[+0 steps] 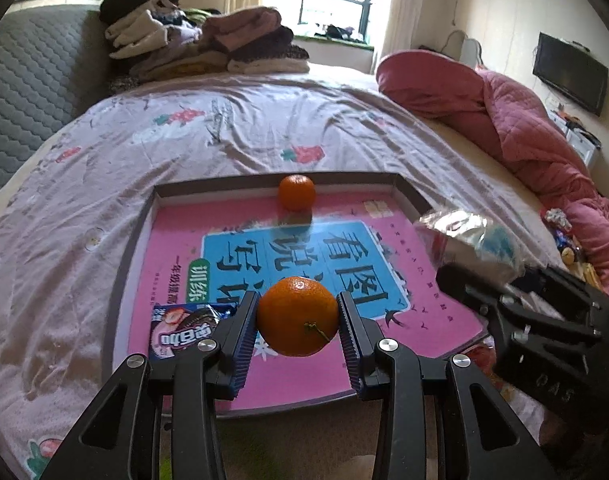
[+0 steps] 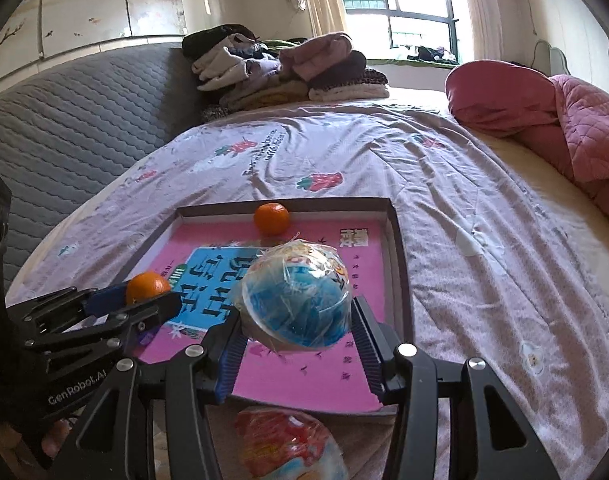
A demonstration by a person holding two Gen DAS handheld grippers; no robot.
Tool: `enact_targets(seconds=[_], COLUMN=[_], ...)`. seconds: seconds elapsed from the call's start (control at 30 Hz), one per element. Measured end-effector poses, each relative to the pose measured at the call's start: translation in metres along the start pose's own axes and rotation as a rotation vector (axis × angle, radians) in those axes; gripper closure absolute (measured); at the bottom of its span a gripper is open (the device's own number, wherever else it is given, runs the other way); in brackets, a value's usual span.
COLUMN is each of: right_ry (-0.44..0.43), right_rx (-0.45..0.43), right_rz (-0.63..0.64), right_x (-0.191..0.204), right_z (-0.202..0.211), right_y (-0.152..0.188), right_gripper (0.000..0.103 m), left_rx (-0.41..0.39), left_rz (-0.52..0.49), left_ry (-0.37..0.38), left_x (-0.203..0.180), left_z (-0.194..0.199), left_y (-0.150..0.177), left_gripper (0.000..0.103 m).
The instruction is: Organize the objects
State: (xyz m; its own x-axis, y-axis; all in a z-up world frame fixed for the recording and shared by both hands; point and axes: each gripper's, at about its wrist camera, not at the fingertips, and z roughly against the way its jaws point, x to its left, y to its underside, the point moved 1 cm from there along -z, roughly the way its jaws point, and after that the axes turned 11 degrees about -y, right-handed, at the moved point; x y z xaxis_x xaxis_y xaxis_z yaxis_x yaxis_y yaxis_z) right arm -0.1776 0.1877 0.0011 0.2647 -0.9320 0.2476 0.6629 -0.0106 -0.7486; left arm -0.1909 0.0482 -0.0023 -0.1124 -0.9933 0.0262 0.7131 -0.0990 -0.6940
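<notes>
Left wrist view: left gripper (image 1: 298, 316) clamps a tangerine (image 1: 298, 315) above the tray (image 1: 136, 236), for depositing. Right gripper (image 2: 296, 312) grips a wrapped blue snack (image 2: 294, 298) over the same tray.

Count on inspection. Oranges: two, one (image 1: 297, 315) between my left tongs (image 1: 298, 320), one (image 1: 296, 192) at the far wall of the tray. Trays: one (image 1: 408, 188), lying on the bed. Books: one pink book (image 1: 304, 376) lining the tray floor. Blue snack packets: one (image 1: 184, 330), on the book. Wrapped round snacks: two, a blue one (image 2: 296, 300) in my right tongs (image 2: 298, 320), a red one (image 2: 290, 444) below them. Tongs: two.
</notes>
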Motion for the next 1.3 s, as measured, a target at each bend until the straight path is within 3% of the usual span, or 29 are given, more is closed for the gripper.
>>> enact_targets(seconds=[0.63,1.3], right_ry=[0.022,0.026], right_rx=[0.130,0.166], right_rz=[-0.019,-0.016], right_x=[-0.022,-0.021], right_z=[-0.029,-0.035], right_y=[0.007,0.010], right_gripper=[0.052,0.052], left_rx=[0.104,0.128], left_rz=[-0.060,-0.045], left_ry=[0.022,0.018], left_x=[-0.014,-0.013], left_z=[-0.031,-0.040], left_y=[0.001,0.003], left_gripper=[0.063,0.063])
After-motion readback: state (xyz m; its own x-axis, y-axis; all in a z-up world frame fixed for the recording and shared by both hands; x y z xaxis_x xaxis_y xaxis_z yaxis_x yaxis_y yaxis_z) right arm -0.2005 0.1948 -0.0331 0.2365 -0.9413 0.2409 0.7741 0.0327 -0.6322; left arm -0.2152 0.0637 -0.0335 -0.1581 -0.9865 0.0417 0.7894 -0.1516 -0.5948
